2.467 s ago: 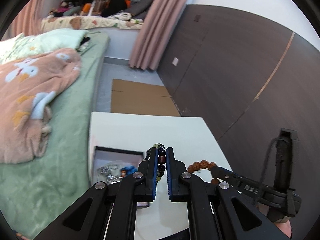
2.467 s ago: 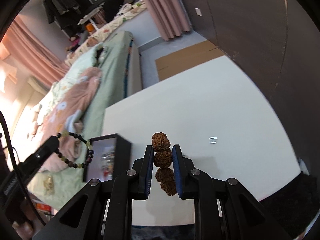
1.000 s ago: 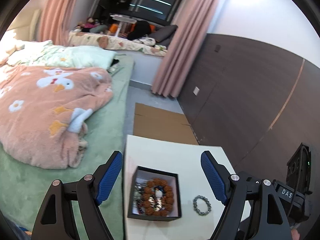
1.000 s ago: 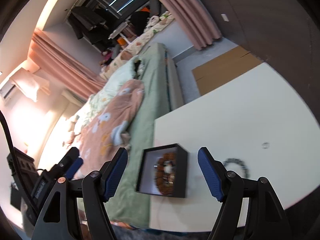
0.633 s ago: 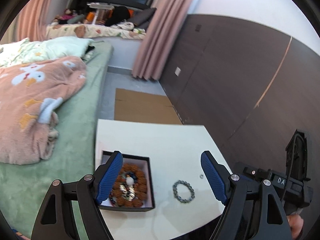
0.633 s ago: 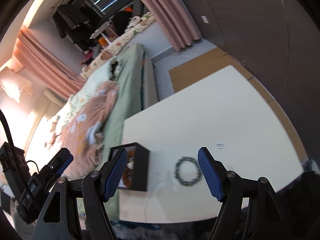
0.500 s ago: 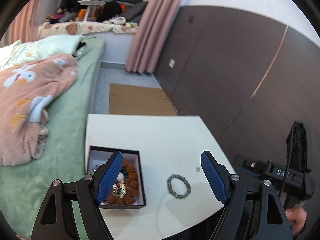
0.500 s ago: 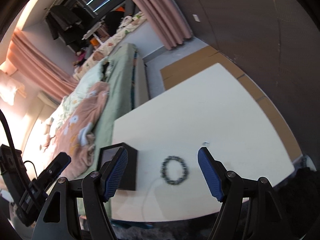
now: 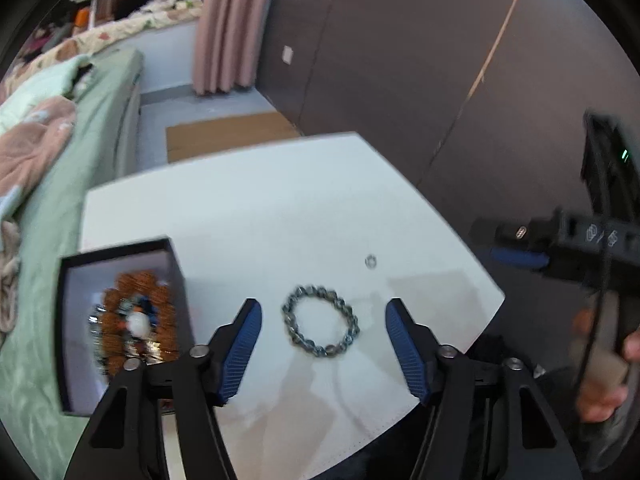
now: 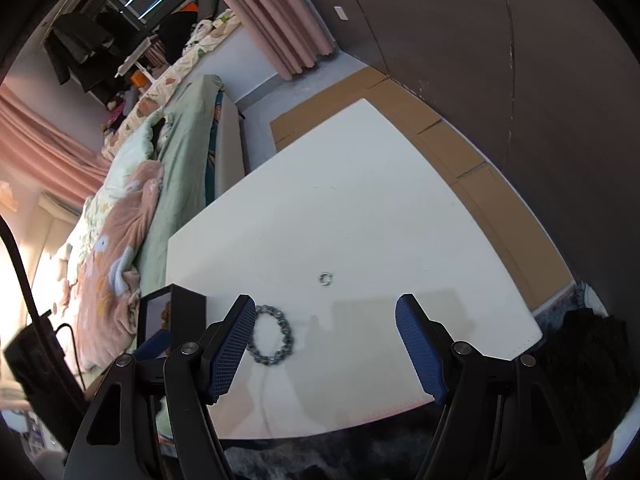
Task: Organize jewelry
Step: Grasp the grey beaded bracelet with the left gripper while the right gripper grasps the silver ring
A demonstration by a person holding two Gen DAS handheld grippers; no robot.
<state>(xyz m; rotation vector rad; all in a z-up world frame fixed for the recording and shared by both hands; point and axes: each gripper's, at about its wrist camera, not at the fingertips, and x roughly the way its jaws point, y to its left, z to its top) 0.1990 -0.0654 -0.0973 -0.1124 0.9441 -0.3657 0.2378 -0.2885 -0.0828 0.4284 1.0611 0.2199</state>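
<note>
A grey beaded bracelet (image 9: 321, 321) lies on the white table (image 9: 256, 208), straight ahead between the blue pads of my open, empty left gripper (image 9: 322, 324). A small silver ring (image 9: 371, 261) lies beyond it to the right. A black jewelry box (image 9: 120, 320) at the table's left edge holds a brown beaded bracelet (image 9: 136, 316) and other pieces. In the right wrist view, my right gripper (image 10: 326, 322) is open and empty above the table's near edge; the bracelet (image 10: 272, 336) is by its left pad, the ring (image 10: 325, 278) ahead, the box (image 10: 176, 316) at left.
A bed with a green sheet (image 9: 48, 184) and a pink blanket (image 10: 116, 256) runs along the table's left side. A dark wood wall (image 9: 440, 60) stands at the right. Cardboard (image 10: 440, 128) lies on the floor beyond the table. My right gripper also shows in the left wrist view (image 9: 520, 256).
Both grippers held bracelets earlier and have since opened; the brown bracelet now lies in the box and the grey one on the table. My left gripper has moved down toward the grey bracelet.
</note>
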